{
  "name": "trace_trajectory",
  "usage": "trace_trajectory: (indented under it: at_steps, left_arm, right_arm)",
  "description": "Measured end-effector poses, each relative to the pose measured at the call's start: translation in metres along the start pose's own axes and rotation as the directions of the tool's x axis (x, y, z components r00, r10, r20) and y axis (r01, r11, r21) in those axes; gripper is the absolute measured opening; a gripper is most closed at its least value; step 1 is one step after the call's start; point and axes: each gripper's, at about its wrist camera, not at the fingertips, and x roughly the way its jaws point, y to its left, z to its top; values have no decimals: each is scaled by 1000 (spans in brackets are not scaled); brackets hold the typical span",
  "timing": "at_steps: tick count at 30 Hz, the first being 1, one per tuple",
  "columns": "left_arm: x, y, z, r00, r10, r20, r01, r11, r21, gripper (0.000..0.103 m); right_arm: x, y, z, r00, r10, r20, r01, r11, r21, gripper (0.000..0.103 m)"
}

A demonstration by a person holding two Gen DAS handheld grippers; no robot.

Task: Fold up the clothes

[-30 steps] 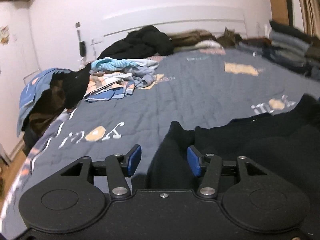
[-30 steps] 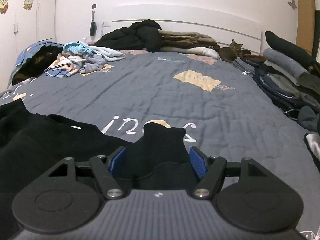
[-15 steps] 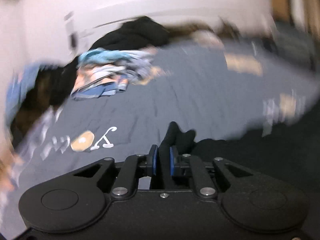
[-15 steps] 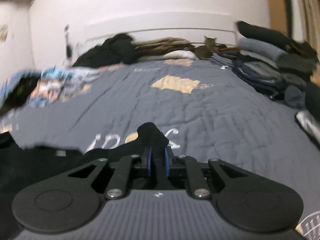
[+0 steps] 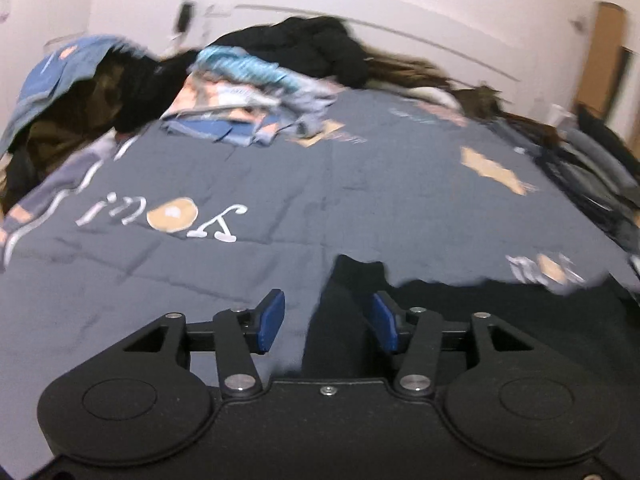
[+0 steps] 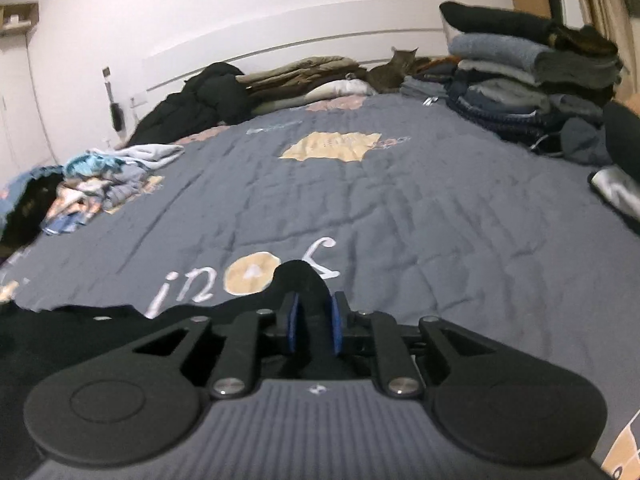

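Observation:
A black garment (image 5: pixel 500 312) lies on the grey-blue quilt (image 5: pixel 360 200) of a bed. In the left wrist view my left gripper (image 5: pixel 328 322) is open, its blue pads apart, with a corner of the black garment lying loose between them. In the right wrist view my right gripper (image 6: pixel 314 328) is shut on a raised corner of the same black garment (image 6: pixel 300 284), which spreads away to the left (image 6: pixel 60 332).
A heap of unfolded light clothes (image 6: pixel 108 176) lies at the bed's far left. Dark jackets (image 6: pixel 200 104) and pillows sit at the headboard. A stack of folded clothes (image 6: pixel 528 76) fills the right side, with a cat (image 6: pixel 394 70) beside it.
My left gripper shut on the garment corner half a second ago and has now opened, letting it go. My right gripper closed on its corner and still holds it.

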Motion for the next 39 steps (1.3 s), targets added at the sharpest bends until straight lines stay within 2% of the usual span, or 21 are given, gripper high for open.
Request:
trace_trajectory:
  at_steps: [3,6,8,10,12,14,17,18,19,20,23,26,28,30,32,36,37,39]
  left_arm:
    - [-48,1,-12,998,-56,-20,58,994,90,49]
    - [-73,8,-29,991,-102,-91,113,985,130,49]
    - [-90,12,-40,982,-130,-139,151,976,154,49]
    - [-98,16,-52,975,-142,-170,169,974,152,49]
    - [-98,19,-65,974,-139,-180,166,976,143,49]
    - [-94,21,-75,973,-136,-187,161,978,130,49]
    - [-84,29,-87,964,-146,-222,163,985,60,49]
    - [-79,33,-91,961,-152,-231,163,986,28,49]
    - [-76,36,-94,959,-161,-232,166,986,0,44]
    - [-73,40,-96,957,-176,-233,173,984,-31,15]
    - [-81,50,-96,952,-237,-195,221,970,-100,11]
    - [-97,75,-101,945,-279,-169,250,952,-177,11]
    - [-101,89,-110,931,-318,-177,271,931,-244,12]
    - [-99,93,-118,929,-317,-190,262,928,-265,16]
    - [-101,96,-119,948,-272,-166,221,936,-273,40]
    - [-112,81,-96,970,-240,-47,222,944,-245,40]
    - [-114,75,-89,968,-250,-20,238,942,-238,40]
    - [-105,53,-71,940,-342,2,333,914,-232,40]
  right_arm:
    - [-12,6,8,999,33,-14,-33,999,2,30]
    - [-25,11,17,997,66,-28,-66,998,4,41]
    - [-39,22,21,992,123,-39,-123,992,6,44]
    - [-60,40,21,977,210,-44,-210,978,9,48]
    - [-83,60,18,958,282,-45,-282,959,16,54]
    - [-104,81,12,936,350,-48,-350,937,13,57]
    - [-131,108,-3,914,401,-52,-402,916,-5,62]
    - [-130,106,-8,920,388,-60,-389,921,-11,64]
    - [-129,104,-12,925,374,-67,-376,926,-16,64]
    - [-128,101,-17,930,361,-74,-363,931,-22,65]
    - [-125,95,-30,943,319,-95,-324,945,-40,65]
    - [-122,88,-44,954,276,-116,-284,957,-59,65]
    - [-120,84,-53,960,247,-129,-258,964,-72,65]
    - [-118,79,-62,966,218,-141,-231,969,-85,65]
    - [-116,75,-71,970,188,-154,-204,974,-99,65]
    - [-114,70,-82,976,148,-161,-169,978,-123,65]
    - [-116,71,-81,977,149,-154,-169,977,-127,65]
    - [-118,71,-78,980,152,-131,-168,979,-119,65]
